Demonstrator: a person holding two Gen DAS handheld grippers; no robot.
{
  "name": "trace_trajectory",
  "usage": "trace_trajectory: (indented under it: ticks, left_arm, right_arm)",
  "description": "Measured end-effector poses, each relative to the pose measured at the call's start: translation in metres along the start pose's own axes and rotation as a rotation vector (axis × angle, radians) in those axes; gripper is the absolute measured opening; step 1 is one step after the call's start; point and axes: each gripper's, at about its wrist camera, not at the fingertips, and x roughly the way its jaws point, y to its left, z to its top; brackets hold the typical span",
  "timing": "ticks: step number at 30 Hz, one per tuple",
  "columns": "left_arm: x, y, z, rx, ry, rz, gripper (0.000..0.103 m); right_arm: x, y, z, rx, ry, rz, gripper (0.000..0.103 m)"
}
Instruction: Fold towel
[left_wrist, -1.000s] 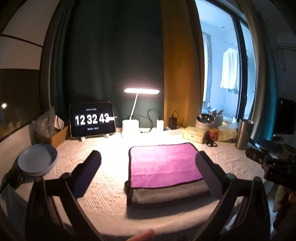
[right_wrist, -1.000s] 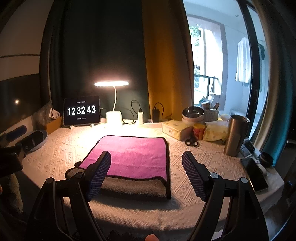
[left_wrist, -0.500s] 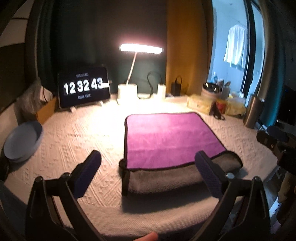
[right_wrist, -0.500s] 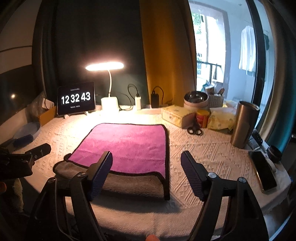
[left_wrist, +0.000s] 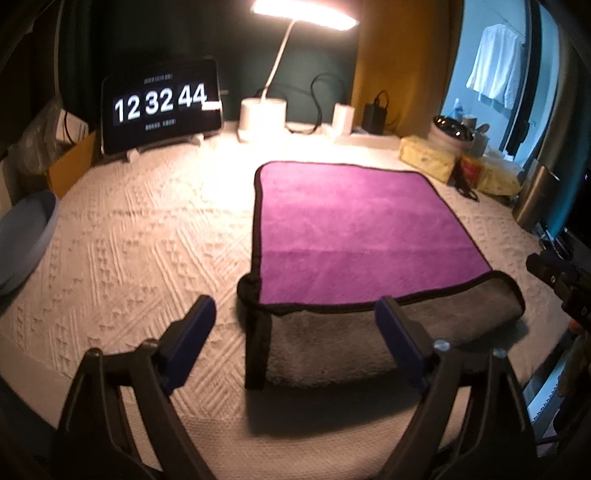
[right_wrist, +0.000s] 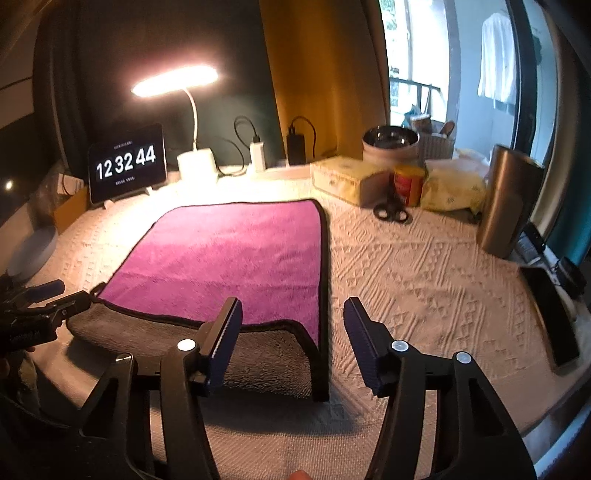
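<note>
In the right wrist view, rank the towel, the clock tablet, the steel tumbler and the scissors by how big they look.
1. towel
2. steel tumbler, though nearness may flatter it
3. clock tablet
4. scissors

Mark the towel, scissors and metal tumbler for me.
towel (right_wrist: 236, 254): right wrist view, middle of the purple top face.
scissors (right_wrist: 391, 212): right wrist view, on the black handle loops.
metal tumbler (right_wrist: 508, 199): right wrist view, middle of its side wall.

Lit lamp (right_wrist: 173, 79); clock tablet (right_wrist: 126, 162); scissors (right_wrist: 391, 210); steel tumbler (right_wrist: 508, 201)
</note>
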Motion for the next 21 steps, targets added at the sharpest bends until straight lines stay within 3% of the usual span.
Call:
trace_trajectory:
  ticks: [7, 17, 21]
  left_arm:
    - [0.017, 0.004, -0.004, -0.003, 0.062, -0.011, 0.057]
    - [0.025, 0.006, -0.009, -0.014, 0.09, -0.009, 0.045]
    - [0.025, 0.008, -0.01, -0.019, 0.091, -0.004, 0.037]
  right_arm:
    - [0.022, -0.002, -0.007, 0.003, 0.057, 0.011, 0.054]
    - [0.039, -0.001, -0.016, 0.002, 0.116, 0.03, 0.052]
    - [0.044, 0.001, -0.019, -0.009, 0.133, 0.027, 0.045]
